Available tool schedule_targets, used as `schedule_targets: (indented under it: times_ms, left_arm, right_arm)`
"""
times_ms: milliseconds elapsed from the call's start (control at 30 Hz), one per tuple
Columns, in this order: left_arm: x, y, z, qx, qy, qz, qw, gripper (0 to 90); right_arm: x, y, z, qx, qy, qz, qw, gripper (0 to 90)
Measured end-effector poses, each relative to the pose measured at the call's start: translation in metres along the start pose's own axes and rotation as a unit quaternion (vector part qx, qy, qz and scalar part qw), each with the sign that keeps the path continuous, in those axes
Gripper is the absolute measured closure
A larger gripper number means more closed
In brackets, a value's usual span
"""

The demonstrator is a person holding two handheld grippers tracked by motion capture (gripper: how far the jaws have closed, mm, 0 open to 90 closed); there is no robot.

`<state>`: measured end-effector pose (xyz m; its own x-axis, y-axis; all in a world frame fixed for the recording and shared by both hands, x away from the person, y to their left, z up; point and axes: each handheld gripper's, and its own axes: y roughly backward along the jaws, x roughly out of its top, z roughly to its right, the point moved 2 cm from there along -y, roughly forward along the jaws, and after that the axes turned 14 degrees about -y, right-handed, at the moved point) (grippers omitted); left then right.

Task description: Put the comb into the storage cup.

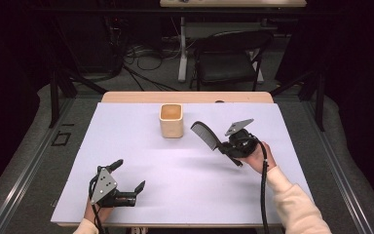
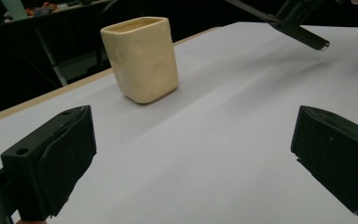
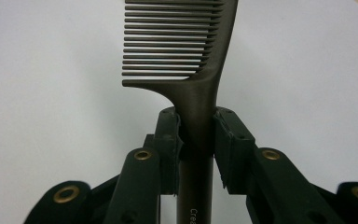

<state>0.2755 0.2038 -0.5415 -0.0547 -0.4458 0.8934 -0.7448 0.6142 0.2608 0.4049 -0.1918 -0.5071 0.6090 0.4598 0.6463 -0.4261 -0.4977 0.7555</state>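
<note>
Both grippers matte black, left gripper (image 1: pixel 129 175) and right gripper (image 1: pixel 222 145) each topped with a grey three-cornered plate with holes, black cables trailing toward 6 o'clock, brass-coloured rivets at linkage joints, cream sleeve (image 1: pixel 297 207) on right arm.

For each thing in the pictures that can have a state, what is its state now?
Dark plastic comb: held by its handle, lifted off the table.
Cream square cup: upright, open top, standing alone.
Right gripper: shut on the comb.
Left gripper: open, holding nothing.
</note>
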Motion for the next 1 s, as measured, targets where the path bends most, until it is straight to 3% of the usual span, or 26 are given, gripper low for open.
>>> schedule_targets:
  times_ms: [467, 1000]
  left_arm:
    - [0.0001, 0.0013, 0.0001, 0.002, 0.000, -0.004, 1.0000, 0.2]
    - [0.0001, 0.0003, -0.0003, 0.001, 0.002, -0.002, 1.0000, 0.1]
  right_arm:
    - [0.0036, -0.0017, -0.0047, 0.001, 0.012, 0.019, 0.9997, 72.1]
    - [0.0077, -0.0032, -0.0066, -0.009, 0.003, 0.062, 0.9980, 72.1]
